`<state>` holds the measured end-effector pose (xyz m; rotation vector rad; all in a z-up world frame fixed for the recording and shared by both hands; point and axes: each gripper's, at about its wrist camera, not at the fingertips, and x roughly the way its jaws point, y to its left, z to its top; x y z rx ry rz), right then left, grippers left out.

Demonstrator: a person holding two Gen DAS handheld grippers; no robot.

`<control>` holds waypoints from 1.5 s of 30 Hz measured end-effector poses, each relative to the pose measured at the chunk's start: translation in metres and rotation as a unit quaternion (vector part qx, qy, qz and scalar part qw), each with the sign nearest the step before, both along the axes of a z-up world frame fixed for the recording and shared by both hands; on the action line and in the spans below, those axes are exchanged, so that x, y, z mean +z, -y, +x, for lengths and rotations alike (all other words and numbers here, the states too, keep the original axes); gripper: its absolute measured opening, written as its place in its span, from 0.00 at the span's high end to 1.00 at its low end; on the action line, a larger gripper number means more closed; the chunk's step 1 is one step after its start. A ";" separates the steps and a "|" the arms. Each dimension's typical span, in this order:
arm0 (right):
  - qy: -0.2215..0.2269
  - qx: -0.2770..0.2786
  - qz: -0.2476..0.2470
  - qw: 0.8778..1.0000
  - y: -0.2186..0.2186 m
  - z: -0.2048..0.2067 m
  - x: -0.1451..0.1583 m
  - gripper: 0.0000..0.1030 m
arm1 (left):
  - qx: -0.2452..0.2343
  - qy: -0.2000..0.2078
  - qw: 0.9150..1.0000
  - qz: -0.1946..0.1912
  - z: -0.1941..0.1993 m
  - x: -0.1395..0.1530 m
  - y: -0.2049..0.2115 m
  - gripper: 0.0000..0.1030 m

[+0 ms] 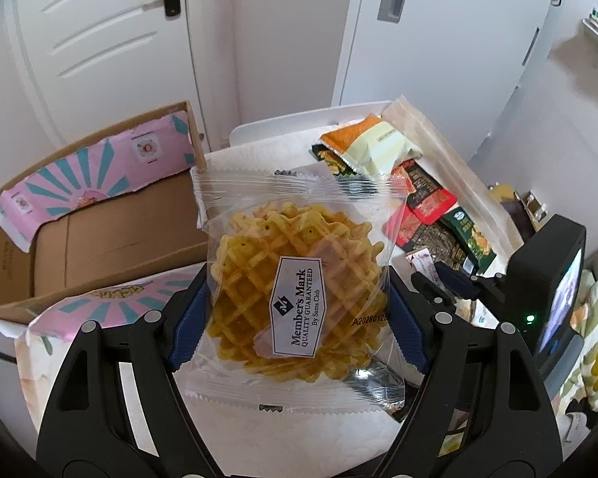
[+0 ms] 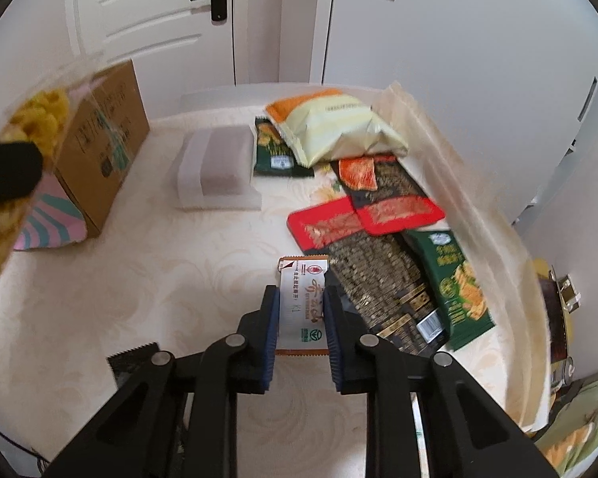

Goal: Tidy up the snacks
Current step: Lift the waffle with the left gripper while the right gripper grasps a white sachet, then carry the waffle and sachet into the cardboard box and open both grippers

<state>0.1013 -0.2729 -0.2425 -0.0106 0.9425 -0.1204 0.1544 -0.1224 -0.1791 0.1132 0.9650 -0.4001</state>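
My left gripper (image 1: 295, 294) is shut on a clear packet with a yellow waffle (image 1: 295, 263) inside, held above the table beside an open cardboard box (image 1: 119, 235). The same waffle packet (image 2: 40, 119) shows at the left edge of the right wrist view. My right gripper (image 2: 301, 298) points down at the table, and its blue pads (image 2: 271, 318) press on the two long sides of a small white snack packet (image 2: 303, 283) with red print. This packet lies at the near edge of a pile of snack packs. In the left wrist view the right gripper (image 1: 446, 283) appears low at the right.
The pile holds a yellow-orange bag (image 2: 339, 127), red packs (image 2: 362, 219), dark packs (image 2: 390, 286) and green packs (image 2: 458, 283), all against a tall paper bag (image 2: 438, 167). A frosted white packet (image 2: 219, 167) lies mid-table. The cardboard box (image 2: 103, 147) stands left. A dark packet (image 2: 131, 358) lies near.
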 end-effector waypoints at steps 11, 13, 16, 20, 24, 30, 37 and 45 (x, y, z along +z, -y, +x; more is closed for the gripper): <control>0.028 0.074 0.035 0.996 0.002 0.012 0.083 0.81 | 0.090 0.043 0.995 -0.018 -0.013 0.064 -0.021 0.25; 0.037 0.101 0.038 0.994 -0.003 0.019 0.100 0.81 | 0.111 0.046 0.992 -0.024 -0.013 0.073 -0.028 0.25; 0.047 0.138 0.037 0.989 -0.013 0.028 0.118 0.81 | 0.137 0.051 0.988 -0.037 -0.010 0.085 -0.043 0.25; 0.052 0.185 0.040 0.981 -0.033 0.047 0.140 0.81 | 0.170 0.058 0.983 -0.037 0.003 0.096 -0.069 0.25; 0.043 0.215 0.062 0.974 -0.063 0.071 0.149 0.81 | 0.189 0.050 0.980 -0.038 0.024 0.097 -0.103 0.25; 0.027 0.247 0.079 0.965 -0.120 0.106 0.149 0.81 | 0.204 0.023 0.978 -0.023 0.061 0.083 -0.157 0.25; -0.021 0.256 0.082 0.963 -0.174 0.141 0.118 0.81 | 0.203 -0.030 0.979 -0.016 0.103 0.045 -0.206 0.25; -0.064 0.218 0.077 0.971 -0.191 0.155 0.079 0.81 | 0.177 -0.087 0.980 -0.002 0.141 -0.007 -0.225 0.25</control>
